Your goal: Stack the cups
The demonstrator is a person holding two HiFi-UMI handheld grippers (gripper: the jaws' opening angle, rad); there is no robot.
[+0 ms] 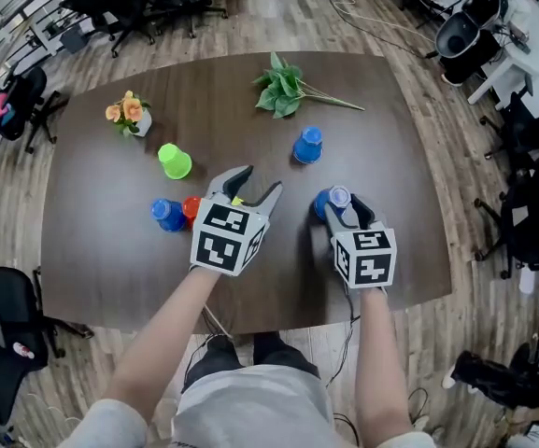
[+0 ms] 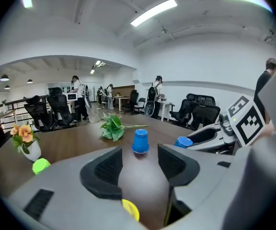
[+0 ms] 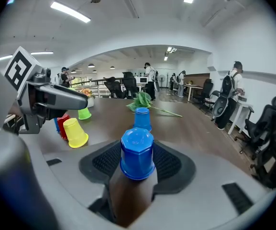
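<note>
Grey left gripper (image 1: 258, 183), right gripper (image 1: 342, 205); black ribbed fingers (image 2: 105, 169); black-white marker cubes (image 1: 229, 239); shirt (image 1: 250, 409) grey, perhaps short-sleeved.

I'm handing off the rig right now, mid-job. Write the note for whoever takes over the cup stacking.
Left gripper: open and empty, just above the yellow cup.
Right gripper: jaws apart around an upturned blue cup that stands on the table; no squeeze visible.
Other cups: the red cup and the second blue cup are side by side left of the left gripper. The green cup is farther back, and the third blue cup is mid-table.
Done: nothing stacked; all six cups are single.
Left: probably close on the blue cup, then build the stack.
</note>
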